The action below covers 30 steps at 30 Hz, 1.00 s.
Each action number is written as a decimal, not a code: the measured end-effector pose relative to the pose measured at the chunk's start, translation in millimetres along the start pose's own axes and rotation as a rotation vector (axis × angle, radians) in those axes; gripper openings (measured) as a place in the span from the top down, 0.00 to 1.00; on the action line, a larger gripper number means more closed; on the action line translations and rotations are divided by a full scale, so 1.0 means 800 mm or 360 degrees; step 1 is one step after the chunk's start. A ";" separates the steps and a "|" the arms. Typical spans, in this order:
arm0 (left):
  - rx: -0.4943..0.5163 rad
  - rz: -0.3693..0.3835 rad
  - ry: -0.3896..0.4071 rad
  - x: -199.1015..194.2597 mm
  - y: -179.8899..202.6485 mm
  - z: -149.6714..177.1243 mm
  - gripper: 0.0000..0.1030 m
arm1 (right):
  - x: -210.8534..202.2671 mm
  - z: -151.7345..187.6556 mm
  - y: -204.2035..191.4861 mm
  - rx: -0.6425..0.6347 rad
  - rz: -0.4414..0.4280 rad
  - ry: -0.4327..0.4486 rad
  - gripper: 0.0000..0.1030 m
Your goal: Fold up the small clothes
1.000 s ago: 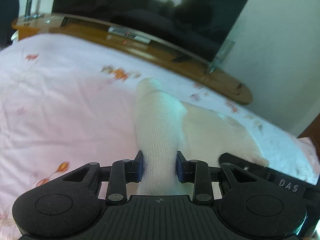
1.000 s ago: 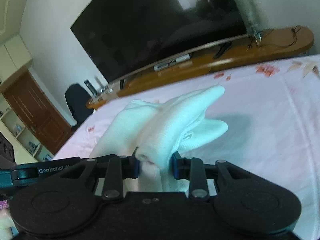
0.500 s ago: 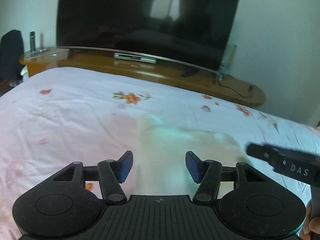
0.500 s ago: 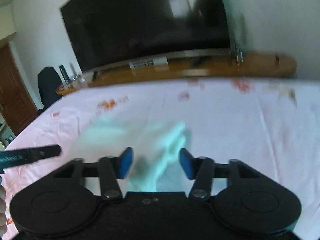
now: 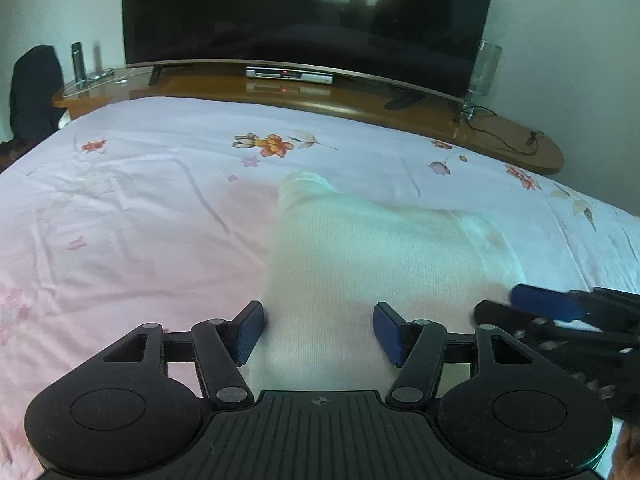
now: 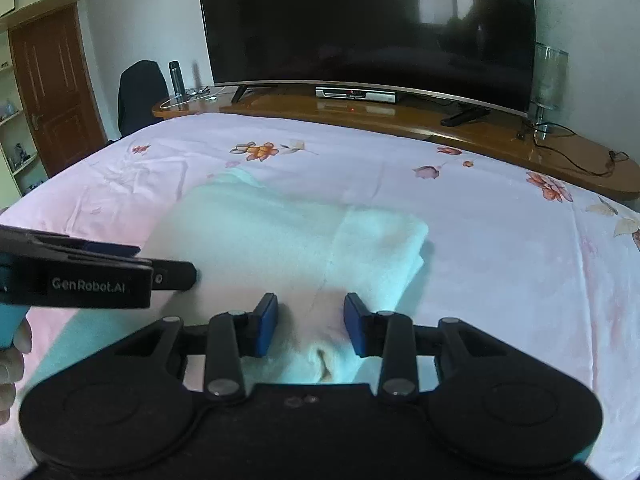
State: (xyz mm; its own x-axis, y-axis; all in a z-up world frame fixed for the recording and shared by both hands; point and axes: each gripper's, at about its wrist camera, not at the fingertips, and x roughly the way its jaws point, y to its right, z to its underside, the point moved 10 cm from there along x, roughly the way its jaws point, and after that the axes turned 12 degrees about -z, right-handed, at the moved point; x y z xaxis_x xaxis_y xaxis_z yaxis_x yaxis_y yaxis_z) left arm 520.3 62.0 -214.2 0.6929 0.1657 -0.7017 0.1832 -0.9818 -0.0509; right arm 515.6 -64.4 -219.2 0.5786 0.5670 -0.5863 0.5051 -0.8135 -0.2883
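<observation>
A small white knitted garment point(image 5: 360, 256) lies folded flat on the pink floral bedsheet point(image 5: 120, 208). It also shows in the right wrist view point(image 6: 288, 240). My left gripper point(image 5: 318, 332) is open, its blue pads either side of the garment's near edge, not gripping it. My right gripper point(image 6: 311, 330) is open over the garment's near right part, holding nothing. The right gripper also shows side-on in the left wrist view point(image 5: 560, 312). The left gripper shows in the right wrist view point(image 6: 100, 276).
A long wooden TV stand point(image 6: 440, 120) runs behind the bed with a large dark TV point(image 6: 368, 24), a set-top box point(image 6: 356, 95) and a glass vase point(image 6: 550, 76). A dark chair point(image 6: 140, 96) and a wooden door point(image 6: 52, 88) stand at left.
Both grippers were shut on the garment and held it up one second ago. They have let go, and the garment now lies flat on the bed with both grippers open.
</observation>
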 end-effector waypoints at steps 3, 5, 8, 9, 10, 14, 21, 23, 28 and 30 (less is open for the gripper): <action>0.0029 -0.0046 -0.0013 -0.014 -0.005 0.007 0.26 | -0.029 -0.004 -0.003 0.0091 -0.0063 0.0071 0.42; 0.0041 -0.0086 -0.0003 -0.030 -0.011 0.014 0.20 | -0.046 0.000 -0.006 0.0161 -0.0109 0.0079 0.33; 0.0095 -0.0111 -0.0005 -0.054 -0.017 0.023 0.20 | -0.071 0.017 -0.007 0.0310 -0.0142 0.0036 0.30; 0.0109 -0.0112 0.0000 -0.065 -0.020 0.026 0.20 | -0.082 0.026 -0.006 0.0378 -0.0133 0.0024 0.30; 0.0117 -0.0113 0.0007 -0.078 -0.024 0.030 0.20 | -0.091 0.035 -0.009 0.0427 -0.0135 0.0017 0.28; 0.0105 -0.0095 0.0011 -0.136 -0.044 0.052 0.19 | -0.128 0.074 -0.033 0.0543 -0.0107 -0.0018 0.22; 0.0142 -0.0067 0.0190 -0.265 -0.075 0.084 0.00 | -0.211 0.119 -0.113 0.0558 -0.0029 -0.0017 0.13; 0.0158 -0.0042 0.0223 -0.300 -0.082 0.091 0.00 | -0.241 0.127 -0.135 0.0542 0.0025 0.0008 0.12; 0.0197 -0.0039 0.0311 -0.374 -0.101 0.102 0.00 | -0.315 0.137 -0.183 0.0432 0.0185 0.0097 0.09; 0.0192 -0.0049 0.0359 -0.400 -0.107 0.107 0.00 | -0.340 0.137 -0.199 0.0391 0.0224 0.0147 0.08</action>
State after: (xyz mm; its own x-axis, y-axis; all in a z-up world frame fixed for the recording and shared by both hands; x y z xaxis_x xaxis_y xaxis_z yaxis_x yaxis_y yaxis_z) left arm 223.2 85.2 -46.3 0.8289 0.1989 -0.5228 0.1314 -0.9777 -0.1635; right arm 207.3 -103.6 -96.8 0.6933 0.4467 -0.5656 0.2519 -0.8855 -0.3905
